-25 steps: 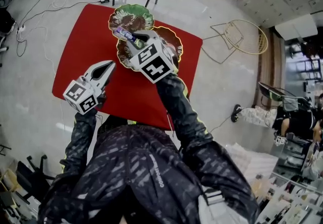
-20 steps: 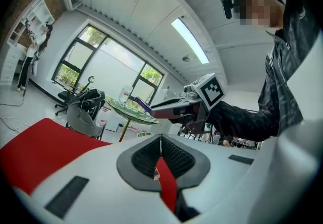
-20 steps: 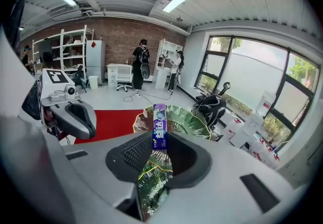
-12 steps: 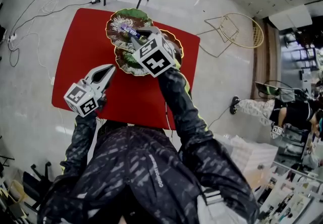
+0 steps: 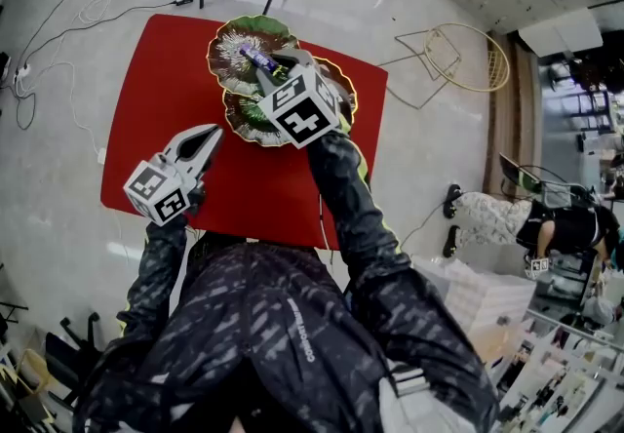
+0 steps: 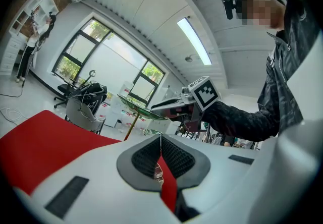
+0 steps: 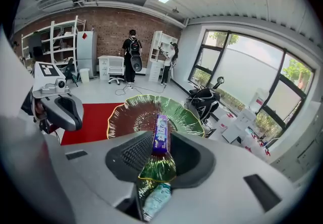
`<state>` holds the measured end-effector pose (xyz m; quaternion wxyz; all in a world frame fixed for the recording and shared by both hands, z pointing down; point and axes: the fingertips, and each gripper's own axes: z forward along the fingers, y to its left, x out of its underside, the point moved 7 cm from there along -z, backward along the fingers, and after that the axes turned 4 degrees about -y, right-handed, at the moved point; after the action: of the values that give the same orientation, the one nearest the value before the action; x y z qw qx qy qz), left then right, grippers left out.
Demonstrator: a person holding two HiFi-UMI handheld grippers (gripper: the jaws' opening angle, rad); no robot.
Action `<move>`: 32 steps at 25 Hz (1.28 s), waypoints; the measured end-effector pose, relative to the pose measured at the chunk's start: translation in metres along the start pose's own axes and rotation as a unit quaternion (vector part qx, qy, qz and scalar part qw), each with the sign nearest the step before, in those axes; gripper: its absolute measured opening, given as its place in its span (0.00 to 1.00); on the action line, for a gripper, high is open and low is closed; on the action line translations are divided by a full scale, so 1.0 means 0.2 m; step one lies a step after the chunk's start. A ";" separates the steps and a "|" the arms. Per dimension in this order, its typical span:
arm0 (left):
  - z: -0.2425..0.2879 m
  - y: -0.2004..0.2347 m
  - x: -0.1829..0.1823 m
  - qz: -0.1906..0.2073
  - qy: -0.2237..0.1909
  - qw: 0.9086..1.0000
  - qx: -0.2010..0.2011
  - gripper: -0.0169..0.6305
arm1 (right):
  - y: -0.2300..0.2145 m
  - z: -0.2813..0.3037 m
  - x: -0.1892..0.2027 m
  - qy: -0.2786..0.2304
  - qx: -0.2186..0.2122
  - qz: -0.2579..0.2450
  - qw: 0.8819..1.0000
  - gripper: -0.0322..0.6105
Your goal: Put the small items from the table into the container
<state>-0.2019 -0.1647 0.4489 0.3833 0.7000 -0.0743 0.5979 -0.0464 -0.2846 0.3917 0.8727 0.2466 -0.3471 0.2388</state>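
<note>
- While my right gripper (image 7: pixel 160 148) tilts downward, its fingers are clamped on a purple packet (image 7: pixel 161 132), which sticks out past the tips.
- That packet hangs over the green leaf-shaped dish (image 7: pixel 132 117) at the far side of the red table (image 5: pixel 156 80); I can't tell if it touches the dish.
- My right arm (image 5: pixel 341 187) stretches forward across the table.
- My left gripper (image 6: pixel 160 143) has its fingers together on nothing, held level over the table's near left, well apart from the dish.
</note>
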 end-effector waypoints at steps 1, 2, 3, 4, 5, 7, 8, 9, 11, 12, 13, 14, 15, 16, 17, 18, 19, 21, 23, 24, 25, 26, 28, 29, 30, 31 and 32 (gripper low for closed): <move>0.00 0.00 -0.01 0.000 -0.001 1.000 -0.001 0.05 | -0.01 -0.01 -0.01 -0.005 0.002 0.002 1.000 0.20; 0.01 0.00 -0.01 0.000 -0.001 1.000 -0.001 0.05 | -0.02 -0.02 -0.01 -0.011 0.006 0.003 1.000 0.20; 0.01 0.01 -0.01 0.000 -0.002 1.000 -0.002 0.05 | -0.03 -0.04 -0.02 -0.019 0.010 0.004 1.000 0.20; 0.01 0.00 -0.01 0.001 -0.002 1.000 -0.003 0.05 | -0.04 -0.06 -0.03 -0.027 0.016 0.006 0.999 0.20; 0.01 0.00 -0.01 0.002 -0.001 1.000 -0.004 0.05 | -0.04 -0.09 -0.03 -0.036 0.023 0.008 0.999 0.20; 0.00 -0.03 -0.01 0.003 -0.001 1.000 -0.008 0.05 | -0.05 -0.15 -0.02 -0.054 0.034 0.017 0.998 0.20; 0.00 -0.04 -0.01 0.005 0.001 1.000 -0.010 0.05 | -0.04 -0.18 0.00 -0.061 0.035 0.024 0.997 0.20; -0.01 -0.06 0.01 0.007 0.002 1.000 -0.011 0.05 | -0.03 -0.22 0.02 -0.065 0.033 0.031 0.997 0.20; -0.01 -0.11 0.03 0.008 0.003 1.000 -0.016 0.05 | 0.00 -0.28 0.08 -0.067 0.026 0.041 0.997 0.20; -0.01 -0.14 0.03 0.007 0.003 1.000 -0.020 0.05 | 0.01 -0.31 0.11 -0.068 0.022 0.044 0.996 0.20; -0.02 -0.17 0.04 0.007 0.003 1.000 -0.023 0.05 | 0.03 -0.33 0.14 -0.071 0.019 0.049 0.996 0.20; -0.02 -0.20 0.05 0.008 0.003 1.000 -0.026 0.05 | 0.05 -0.36 0.17 -0.075 0.015 0.057 0.995 0.18; -0.02 -0.23 0.06 0.010 0.003 1.000 -0.029 0.05 | 0.07 -0.38 0.21 -0.080 0.010 0.066 0.994 0.15; -0.02 -0.26 0.07 0.013 0.004 0.999 -0.031 0.05 | 0.10 -0.41 0.25 -0.086 0.002 0.077 0.993 0.13; -0.02 -0.29 0.08 0.015 0.004 0.999 -0.033 0.05 | 0.13 -0.43 0.29 -0.089 -0.007 0.086 0.992 0.13; -0.02 -0.33 0.10 0.017 0.005 0.999 -0.036 0.05 | 0.16 -0.45 0.33 -0.091 -0.017 0.091 0.992 0.12; -0.03 -0.37 0.12 0.018 0.005 0.999 -0.039 0.05 | 0.19 -0.48 0.38 -0.091 -0.027 0.094 0.991 0.11; -0.04 -0.45 0.18 0.018 0.005 0.999 -0.046 0.05 | 0.26 -0.52 0.46 -0.090 -0.049 0.092 0.990 0.10; -0.06 -0.54 0.23 0.017 0.005 0.998 -0.054 0.05 | 0.33 -0.58 0.54 -0.092 -0.070 0.094 0.989 0.10; -0.07 -0.59 0.26 0.015 0.006 0.998 -0.059 0.05 | 0.36 -0.61 0.57 -0.094 -0.079 0.095 0.988 0.09; -0.08 -0.64 0.28 0.013 0.005 0.998 -0.064 0.05 | 0.38 -0.64 0.60 -0.096 -0.088 0.097 0.987 0.09; -0.10 -0.69 0.31 0.012 0.003 0.998 -0.069 0.05 | 0.41 -0.67 0.62 -0.098 -0.096 0.097 0.986 0.09; -0.13 -0.78 0.35 0.012 0.000 0.997 -0.080 0.05 | 0.45 -0.73 0.67 -0.103 -0.110 0.097 0.984 0.09; -0.14 -0.82 0.37 0.013 -0.001 0.996 -0.084 0.05 | 0.48 -0.76 0.68 -0.105 -0.116 0.099 0.983 0.09; -0.15 -0.85 0.39 0.014 0.000 0.996 -0.087 0.05 | 0.50 -0.78 0.69 -0.108 -0.122 0.101 0.981 0.09; -0.16 -0.88 0.40 0.016 0.000 0.996 -0.089 0.05 | 0.52 -0.79 0.70 -0.111 -0.128 0.104 0.980 0.09; -0.17 -0.90 0.40 0.019 0.000 0.996 -0.090 0.05 | 0.53 -0.81 0.71 -0.113 -0.133 0.105 0.979 0.09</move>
<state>-0.1041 0.0106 0.4397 0.4336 0.6610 -0.1415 0.5959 0.0619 -0.0711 0.4199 0.8227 0.1154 -0.4966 0.2514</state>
